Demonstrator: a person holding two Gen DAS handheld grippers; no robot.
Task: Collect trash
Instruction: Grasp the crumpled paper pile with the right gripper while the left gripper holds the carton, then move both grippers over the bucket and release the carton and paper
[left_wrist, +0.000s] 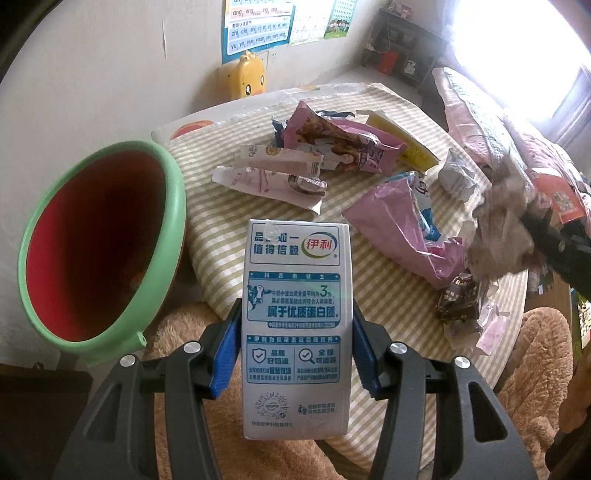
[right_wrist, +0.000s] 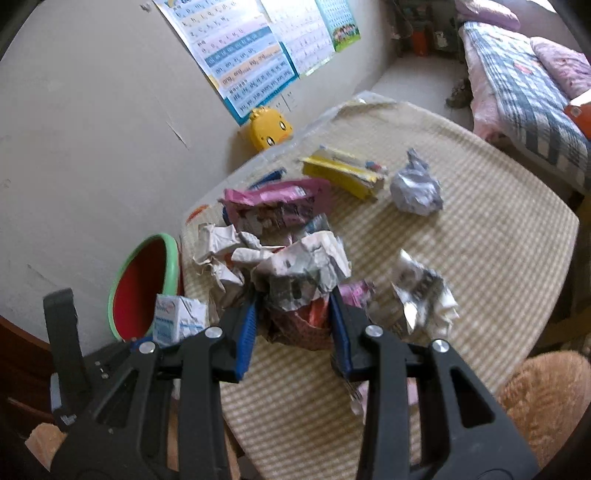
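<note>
My left gripper is shut on a white and blue milk carton, held upright above the near table edge, right of the red bin with a green rim. The carton also shows in the right wrist view beside the bin. My right gripper is shut on a crumpled newspaper wad, held above the striped table; the wad shows in the left wrist view. Pink wrappers, white wrappers and a grey paper ball lie on the table.
A yellow packet and a foil wrapper lie on the table. A yellow duck toy stands against the wall under posters. A bed is at the right. A brown plush seat is near the table's front.
</note>
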